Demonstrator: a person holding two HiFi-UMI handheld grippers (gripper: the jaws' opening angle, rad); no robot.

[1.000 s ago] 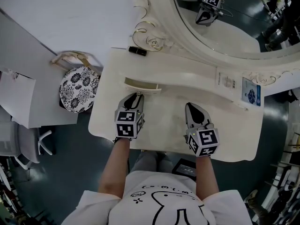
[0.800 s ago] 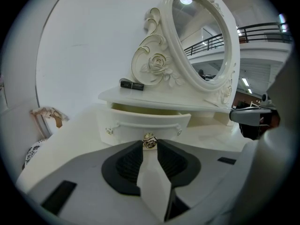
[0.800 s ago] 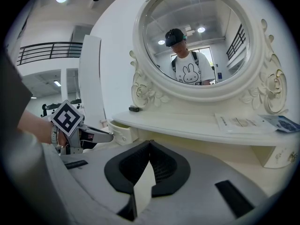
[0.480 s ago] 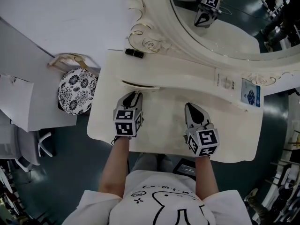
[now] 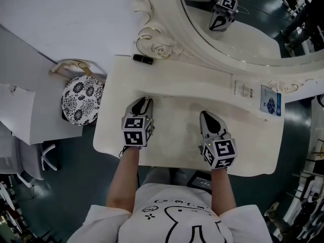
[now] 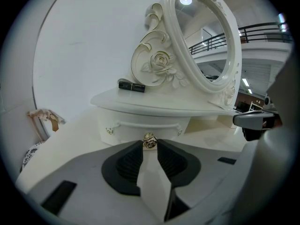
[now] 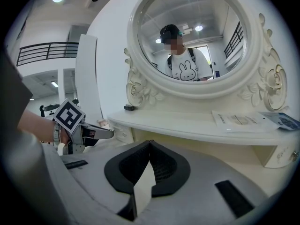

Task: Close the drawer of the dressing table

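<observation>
Now our left gripper is clamped on the small gold round knob of the cream carved drawer, left of centre in the head view, nearly flush under the cream upper shelf. If we retreat without unclamping, we could drag it open again. Our right gripper hovers closed, empty. A second ago the drawer stuck out further.
</observation>
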